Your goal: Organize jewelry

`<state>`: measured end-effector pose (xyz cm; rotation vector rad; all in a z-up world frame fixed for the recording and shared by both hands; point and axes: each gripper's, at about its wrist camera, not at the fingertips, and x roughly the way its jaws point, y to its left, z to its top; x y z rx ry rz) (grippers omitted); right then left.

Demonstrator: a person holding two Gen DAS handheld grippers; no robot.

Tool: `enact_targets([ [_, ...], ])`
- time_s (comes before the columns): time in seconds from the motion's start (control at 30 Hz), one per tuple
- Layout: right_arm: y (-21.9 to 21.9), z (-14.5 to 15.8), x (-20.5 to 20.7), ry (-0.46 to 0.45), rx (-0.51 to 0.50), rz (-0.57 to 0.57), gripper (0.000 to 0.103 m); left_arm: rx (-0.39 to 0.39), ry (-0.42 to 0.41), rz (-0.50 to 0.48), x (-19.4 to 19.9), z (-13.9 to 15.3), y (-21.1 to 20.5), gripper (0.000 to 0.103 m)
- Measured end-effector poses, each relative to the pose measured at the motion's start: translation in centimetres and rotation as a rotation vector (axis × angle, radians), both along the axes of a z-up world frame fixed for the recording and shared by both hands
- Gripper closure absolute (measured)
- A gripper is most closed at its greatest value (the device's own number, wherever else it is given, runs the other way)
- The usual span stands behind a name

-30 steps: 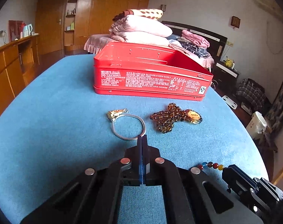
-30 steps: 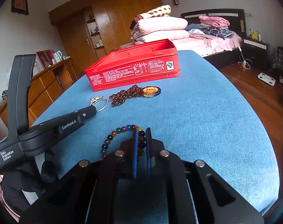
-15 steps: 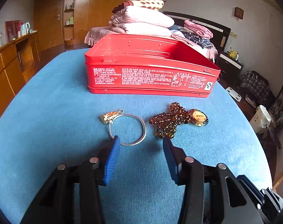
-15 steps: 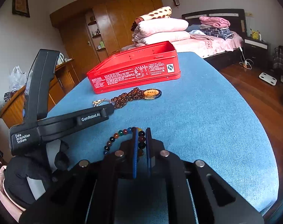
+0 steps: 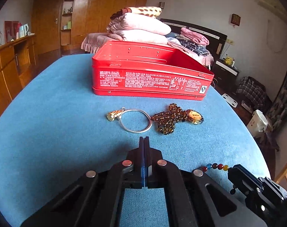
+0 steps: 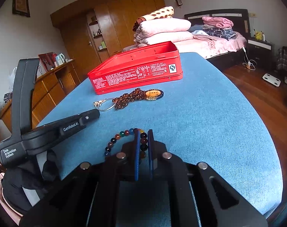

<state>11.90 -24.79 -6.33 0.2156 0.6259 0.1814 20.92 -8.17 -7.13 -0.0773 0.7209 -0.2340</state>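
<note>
Blue fabric is covering the table, with a bedroom lying behind it: wooden wardrobes, a bed piled with folded pink quilts, a dark nightstand at 2 o'clock. Toward 12 o'clock an open red rectangular metal tin is sitting on the cloth. Just in front of it a thin silver bangle with a small gold charm is lying flat, touching a bunched string of amber-brown beads with an oval orange pendant at its 3 o'clock side.

From the left wrist view, the left tool is pointing at the bangle with its blue pads pressed together and nothing between them; bare cloth is separating its tip from the bangle. At 4 o'clock a few beads of a multicoloured round-bead bracelet are showing beside the black nose of the other tool.

Only the right wrist view is revealing the bracelet's full arc and the right tool clamped on its beads. It is also showing the left tool's black body reaching in from 9 o'clock, gripped by a black-gloved hand, standing between this camera and the bangle.
</note>
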Motion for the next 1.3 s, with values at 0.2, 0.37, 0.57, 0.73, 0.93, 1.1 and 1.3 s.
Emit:
enact_targets([
  [0.2, -0.1, 0.1, 0.0, -0.003, 0.011, 0.004, 0.096, 0.029, 0.005, 0.013, 0.9, 0.4, -1.2, 0.063],
  [0.37, -0.6, 0.2, 0.0, -0.003, 0.026, -0.002, 0.096, 0.037, 0.083, -0.011, 2.7, -0.2, -2.0, 0.060],
  [0.57, -0.9, 0.3, 0.1, -0.007, 0.047, -0.003, 0.096, 0.034, 0.111, -0.006, 4.4, -0.2, -2.6, 0.053],
  [0.73, -1.2, 0.2, 0.1, -0.004, 0.055, -0.002, 0.096, 0.042, 0.136, -0.004, 5.3, -0.2, -2.8, 0.053],
  [0.93, -1.1, 0.2, 0.2, 0.000, 0.061, 0.003, 0.096, 0.043, 0.151, 0.034, 6.5, -0.1, -2.5, 0.087],
  [1.1, -1.3, 0.1, 0.3, 0.001, 0.063, 0.005, 0.096, 0.002, 0.158, 0.032, 6.7, -0.1, -1.8, 0.097],
  [1.3, -1.7, 0.2, 0.3, 0.000, 0.067, 0.000, 0.096, 0.029, 0.099, 0.029, 5.1, 0.8, -0.5, 0.090],
])
